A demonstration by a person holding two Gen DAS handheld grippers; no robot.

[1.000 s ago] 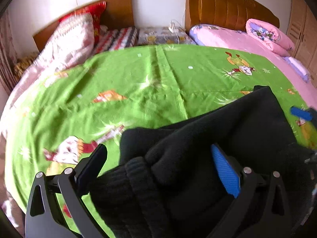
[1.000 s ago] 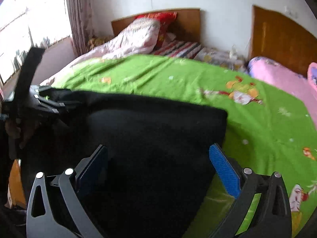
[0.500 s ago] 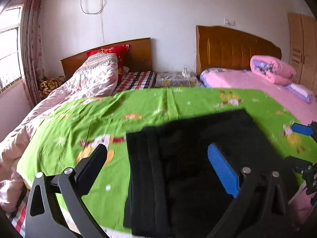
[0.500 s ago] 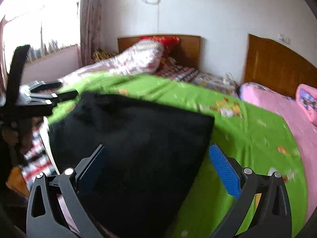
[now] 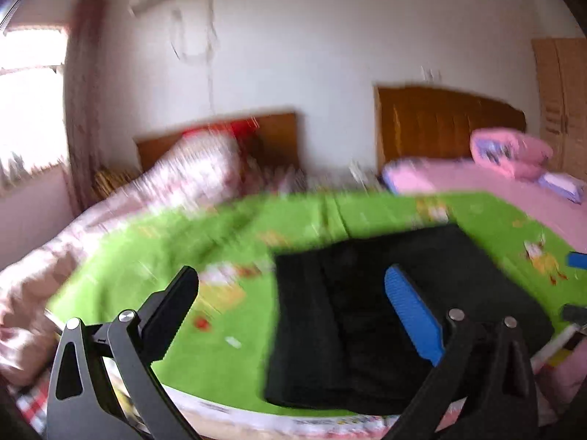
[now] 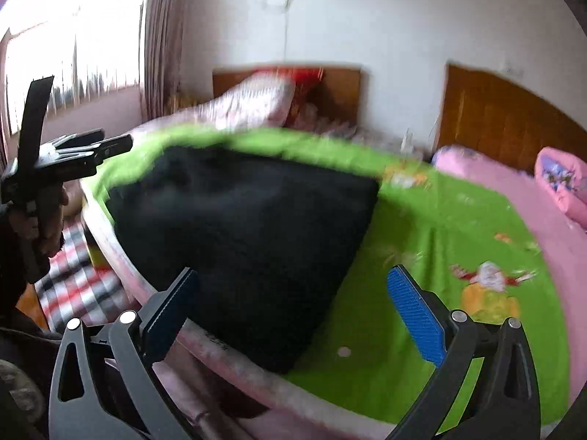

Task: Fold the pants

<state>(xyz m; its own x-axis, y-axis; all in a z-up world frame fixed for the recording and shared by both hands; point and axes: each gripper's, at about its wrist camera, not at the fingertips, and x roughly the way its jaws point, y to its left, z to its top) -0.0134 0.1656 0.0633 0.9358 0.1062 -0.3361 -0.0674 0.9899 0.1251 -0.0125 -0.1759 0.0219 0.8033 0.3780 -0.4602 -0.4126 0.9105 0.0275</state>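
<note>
Pants (image 5: pixel 389 315), black and folded into a flat block, lie on the green sheet (image 5: pixel 227 249) near the bed's front edge. Through my left camera I see them with their stacked folds on the left side, one corner close to the mattress rim. My left gripper (image 5: pixel 293 311) is held above the bed with its fingers spread wide and nothing between them; the blue pad (image 5: pixel 412 313) sits over the pants in the view, the black finger (image 5: pixel 168 308) over bare sheet. From my right camera the pants (image 6: pixel 249 242) fill the middle, reaching the mattress edge. My right gripper (image 6: pixel 293 311) is likewise wide apart and empty, clear of the cloth. At the far left of that view a hand (image 6: pixel 44 220) grips the left tool's handle beside the bed. Both views are blurred, so finer folds I cannot make out.
</note>
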